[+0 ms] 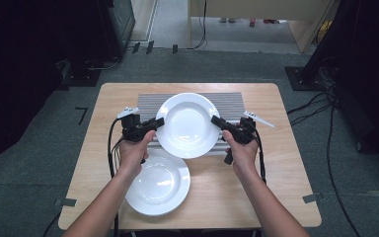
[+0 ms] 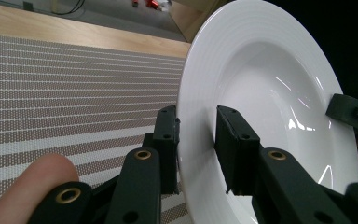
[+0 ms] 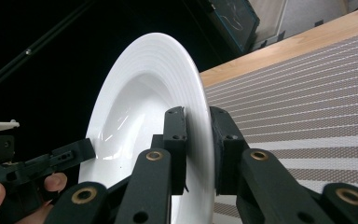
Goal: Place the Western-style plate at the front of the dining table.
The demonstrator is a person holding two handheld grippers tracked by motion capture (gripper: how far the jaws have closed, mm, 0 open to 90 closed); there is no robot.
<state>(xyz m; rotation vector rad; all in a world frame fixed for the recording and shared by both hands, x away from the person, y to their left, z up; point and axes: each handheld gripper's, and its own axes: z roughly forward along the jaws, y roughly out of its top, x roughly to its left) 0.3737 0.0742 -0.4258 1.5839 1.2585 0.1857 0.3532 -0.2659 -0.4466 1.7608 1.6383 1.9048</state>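
High view: a white deep plate (image 1: 188,124) is held above the striped placemat (image 1: 148,101) at the middle of the wooden table (image 1: 286,163), gripped at opposite points of its rim. The left gripper (image 1: 157,123) clamps the left edge and the right gripper (image 1: 216,120) clamps the right edge, so the plate spans the line between the two hands and neither is nearer than the other. A second white plate (image 1: 159,183) rests on the table nearer the person, partly under the left forearm and close below the held one.

Left gripper view: the jaws are clenched on the rim of the deep plate (image 2: 261,88), one pad on the upper face and one beneath; the bowl opens away from the fingers toward the right gripper (image 2: 349,112) at the far rim. The placemat (image 2: 70,88) lies behind.

Right gripper view: the jaws likewise pinch the plate's rim (image 3: 191,79) between them, with the left gripper (image 3: 81,150) at the opposite edge and the placemat (image 3: 307,93) beyond. Any set-down will likely need both hands moving level together.
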